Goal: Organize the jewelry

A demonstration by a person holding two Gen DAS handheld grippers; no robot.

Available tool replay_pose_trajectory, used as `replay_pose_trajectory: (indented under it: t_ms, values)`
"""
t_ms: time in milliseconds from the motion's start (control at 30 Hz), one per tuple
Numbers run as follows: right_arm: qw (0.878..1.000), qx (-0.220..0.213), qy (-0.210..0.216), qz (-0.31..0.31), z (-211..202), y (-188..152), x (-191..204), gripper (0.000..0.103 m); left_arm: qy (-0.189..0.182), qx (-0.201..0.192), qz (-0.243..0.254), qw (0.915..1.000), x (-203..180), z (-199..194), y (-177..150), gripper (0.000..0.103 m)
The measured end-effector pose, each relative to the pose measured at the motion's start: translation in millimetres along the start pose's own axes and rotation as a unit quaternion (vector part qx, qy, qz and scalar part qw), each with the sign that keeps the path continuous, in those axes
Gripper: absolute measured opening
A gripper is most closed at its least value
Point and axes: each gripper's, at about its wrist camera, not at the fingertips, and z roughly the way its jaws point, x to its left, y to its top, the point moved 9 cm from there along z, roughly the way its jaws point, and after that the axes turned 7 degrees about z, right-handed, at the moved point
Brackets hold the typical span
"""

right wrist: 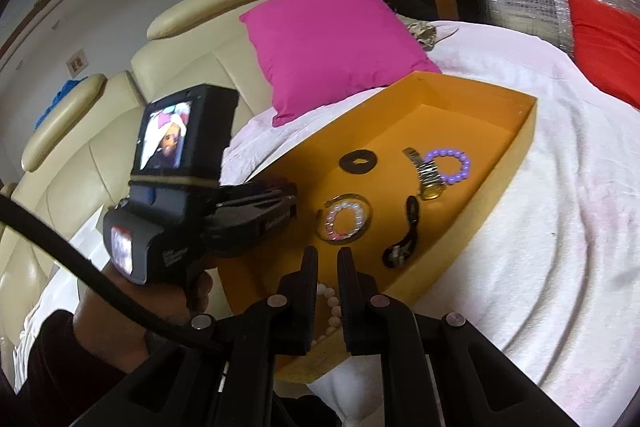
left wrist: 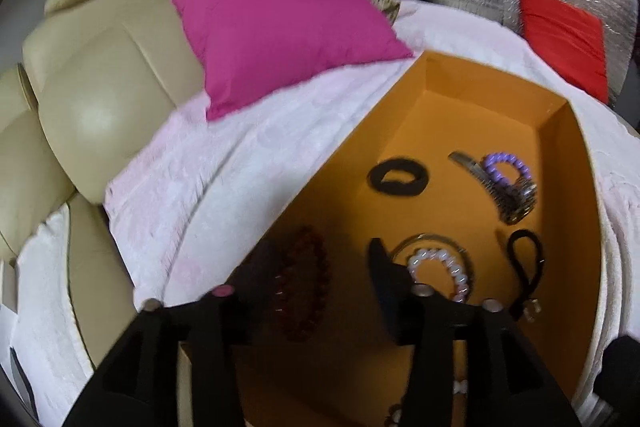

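Straddling a dark red beaded bracelet [left wrist: 304,279] in the orange cardboard tray [left wrist: 576,163], the left hand-held gripper [left wrist: 316,259] gaped wide, empty, nearer than the right.

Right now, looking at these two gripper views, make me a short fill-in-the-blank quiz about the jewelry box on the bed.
1. The jewelry lies inside an open box whose inside is ____ in colour.
2. The watch lies touching a bracelet of ____ beads.
3. Beyond the box, a ____ pillow leans against the sofa.
4. The pearly bracelet sits inside a thin ____ bangle.

Missing words: orange; purple; pink; metal
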Motion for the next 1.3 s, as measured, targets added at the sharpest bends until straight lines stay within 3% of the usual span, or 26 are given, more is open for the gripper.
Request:
replay_pose_trajectory:
  t_ms: [67,167,300,367,533,733,867,900,1000,1300]
  values:
    - [1.0,-0.004,-0.007,-0.001,-4.9,2.4,-3.7,0.011,0.01,-0.022,0.005,0.9997,-2.1,-11.4,5.1,0.071]
    - [1.0,-0.01,-0.016,0.0,-14.8,4.0,-10.7,0.013,0.009,-0.05,0.008,0.9987,-9.2,-31.7,11.9,0.077]
    - [0.999,-0.023,-0.031,0.002,-31.5,8.2,-22.8,0.027,0.019,-0.079,0.014,0.9966,-20.7,-64.7,15.1,0.083]
    - [0.999,-0.033,-0.034,0.01,-42.6,12.1,-30.7,0.03,0.03,-0.087,0.023,0.9955,-26.2,-80.2,14.7,0.083]
    - [0.997,-0.056,-0.041,0.036,-71.4,21.4,-49.1,0.031,0.099,-0.098,0.069,0.9879,-38.6,-126.2,14.6,0.087]
    - [0.992,-0.092,-0.06,0.058,-117.9,21.6,-62.8,0.031,0.08,-0.122,0.057,0.9877,-39.4,-183.6,17.6,0.087]
    - [0.988,-0.12,-0.076,0.054,-154.6,19.2,-61.4,0.031,0.1,-0.138,0.055,0.9838,-33.6,-216.6,21.7,0.087]
    - [0.987,-0.128,-0.078,0.053,-166.1,18.9,-59.7,0.035,0.109,-0.145,0.057,0.9818,-33.3,-227.1,23.0,0.087]
    - [0.983,-0.159,-0.076,0.049,-200.7,20.1,-51.2,0.061,0.118,-0.165,0.058,0.9775,-32.3,-257.5,27.2,0.087]
    - [0.974,-0.207,-0.09,-0.002,-279.2,22.4,-5.7,0.062,0.12,-0.19,0.046,0.9733,-19.9,-326.0,25.1,0.087]
